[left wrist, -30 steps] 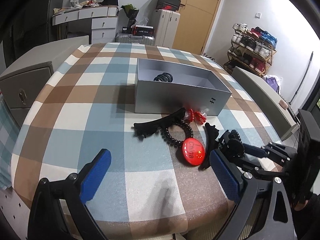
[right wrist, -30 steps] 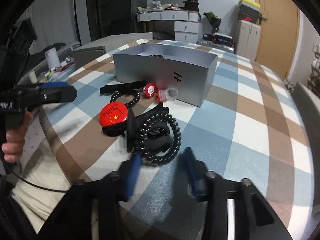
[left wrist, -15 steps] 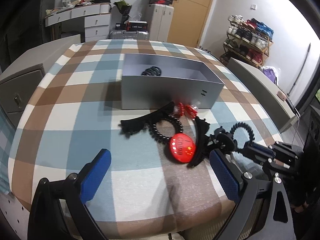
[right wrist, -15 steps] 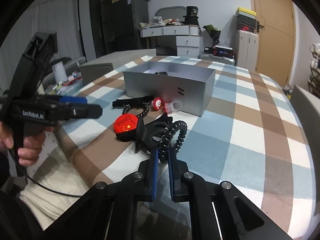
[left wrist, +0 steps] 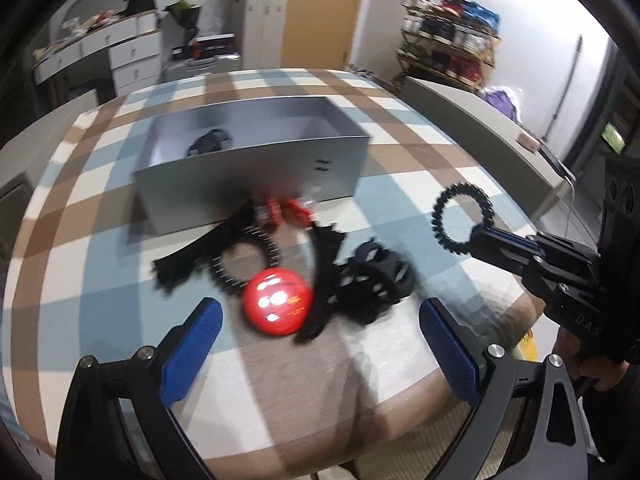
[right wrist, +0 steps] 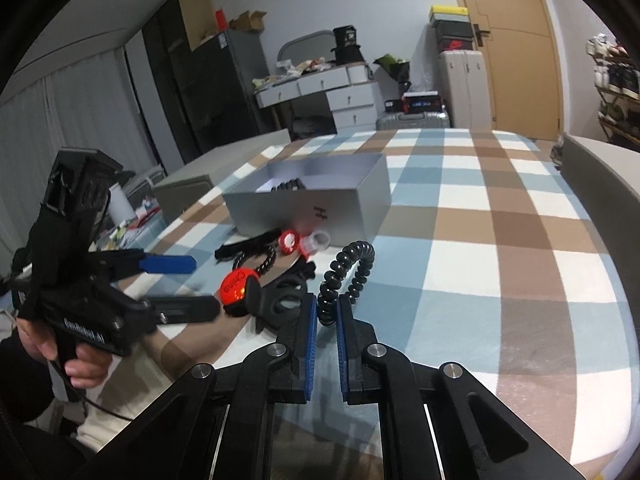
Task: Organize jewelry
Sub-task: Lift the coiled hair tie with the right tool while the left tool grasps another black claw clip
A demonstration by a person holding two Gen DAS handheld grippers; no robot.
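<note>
My right gripper (right wrist: 327, 322) is shut on a black coil hair tie (right wrist: 349, 276) and holds it above the table; the tie also shows in the left wrist view (left wrist: 462, 217). A grey open box (left wrist: 256, 168) holds one black hair tie (left wrist: 210, 142). In front of it lie a red round badge (left wrist: 278, 306), a black bead bracelet (left wrist: 246, 260), black hair clips (left wrist: 374, 280) and small red pieces (left wrist: 286, 210). My left gripper (left wrist: 320, 344) is open and empty, just short of the badge.
The table wears a blue, brown and white checked cloth (right wrist: 500, 240). Grey seats (left wrist: 480, 120) stand around it. Drawers (right wrist: 340, 92), suitcases (right wrist: 460, 80) and a shoe rack (left wrist: 452, 48) line the far walls.
My right gripper closed on the coil hair tie and lifted it off the pile, up and to the right. My left gripper moved closer to the badge and stayed open.
</note>
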